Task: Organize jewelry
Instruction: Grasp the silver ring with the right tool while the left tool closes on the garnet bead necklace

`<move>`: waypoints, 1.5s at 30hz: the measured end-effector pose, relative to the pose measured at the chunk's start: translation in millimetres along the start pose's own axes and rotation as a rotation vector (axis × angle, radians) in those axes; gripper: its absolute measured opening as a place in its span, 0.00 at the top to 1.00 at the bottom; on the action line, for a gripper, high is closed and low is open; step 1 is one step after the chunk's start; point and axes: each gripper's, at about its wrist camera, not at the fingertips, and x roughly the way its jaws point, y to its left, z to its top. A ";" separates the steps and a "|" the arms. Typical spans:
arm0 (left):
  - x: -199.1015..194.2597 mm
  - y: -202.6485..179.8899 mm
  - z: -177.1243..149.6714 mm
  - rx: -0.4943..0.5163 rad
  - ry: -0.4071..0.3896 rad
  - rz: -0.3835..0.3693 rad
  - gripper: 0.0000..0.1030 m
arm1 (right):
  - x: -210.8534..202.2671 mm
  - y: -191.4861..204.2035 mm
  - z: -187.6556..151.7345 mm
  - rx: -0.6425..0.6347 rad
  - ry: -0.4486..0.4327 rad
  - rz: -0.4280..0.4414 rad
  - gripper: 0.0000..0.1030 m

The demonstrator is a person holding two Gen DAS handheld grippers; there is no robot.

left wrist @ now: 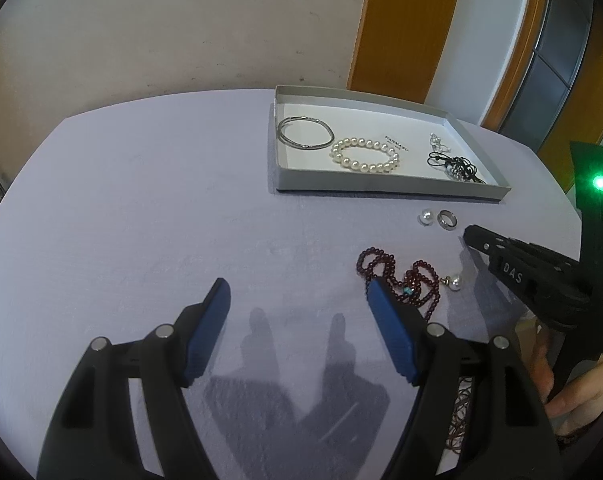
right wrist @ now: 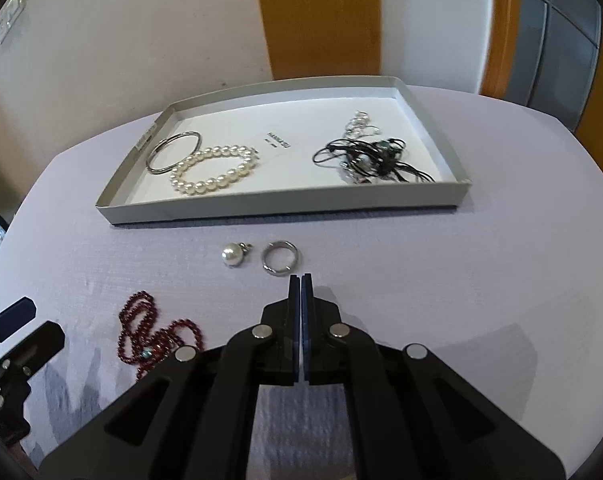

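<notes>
Lavender cloth is covering the round table (right wrist: 481, 280), and everything is being carried on it. At the right gripper (right wrist: 300, 280), the blue-padded fingers (right wrist: 294, 320) are being held pressed together with nothing between them, their tips being kept just short of a silver ring (right wrist: 280, 259) that is lying flat on the cloth. Just beside the ring, a loose pearl earring (right wrist: 234, 255) is being left on the table. At the left gripper (left wrist: 297, 294), the fingers (left wrist: 389, 328) are being held wide apart over bare cloth, nothing being gripped, with one pad overlapping the edge of a dark red bead necklace (left wrist: 401, 276) in the view; whether it is being touched cannot be told. A second pearl earring (left wrist: 453, 280) is being shown just beside that necklace. Farther out, near the table's far edge, a shallow grey cardboard tray (right wrist: 261, 210) is being used to hold sorted pieces: a thin metal bangle (right wrist: 173, 152) is lying at one end, touching or overlapping a white pearl bracelet (right wrist: 215, 174), and a tangle of black cord necklaces (right wrist: 365, 156) with clear beads is being kept at the other end, well apart from them. A hand (left wrist: 573, 396) is being seen on the right gripper's handle, under a glowing green light (left wrist: 600, 182). Beyond the table, a pale wall (left wrist: 181, 32) and orange wooden panelling (left wrist: 405, 24) are being shown.
</notes>
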 end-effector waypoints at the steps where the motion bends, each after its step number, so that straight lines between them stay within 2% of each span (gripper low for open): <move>1: 0.1 0.0 0.3 -0.002 -0.001 -0.001 0.30 | 2.2 2.8 1.8 -0.009 0.008 -0.003 0.95; 2: 0.0 0.6 0.5 -0.005 -0.002 -0.002 0.30 | 5.2 5.2 2.9 -0.016 0.017 -0.002 0.93; 6: 1.3 2.3 0.8 -0.011 -0.002 -0.005 0.30 | 6.8 12.0 2.9 -0.039 0.015 0.005 0.69; 7: 1.8 2.8 1.0 -0.012 -0.001 -0.005 0.30 | 6.2 13.0 2.9 -0.044 0.011 0.004 0.68; 19: 8.1 3.7 1.4 -0.021 0.012 -0.009 0.30 | 15.8 22.0 10.2 -0.099 0.000 -0.039 0.69; 20: 8.6 3.9 1.6 -0.022 0.013 -0.010 0.30 | 15.9 22.1 9.7 -0.102 -0.001 -0.037 0.70; 22: 8.9 4.4 1.6 -0.021 0.014 -0.011 0.30 | 14.8 22.5 7.8 -0.113 -0.005 -0.033 0.78; 33: 15.2 -4.4 4.4 0.003 0.023 -0.023 0.30 | 8.0 9.6 1.7 -0.096 -0.003 -0.025 0.79; 45: 32.4 -32.7 18.3 0.035 0.033 -0.016 0.30 | 1.8 -15.8 -2.0 -0.065 -0.002 -0.016 0.79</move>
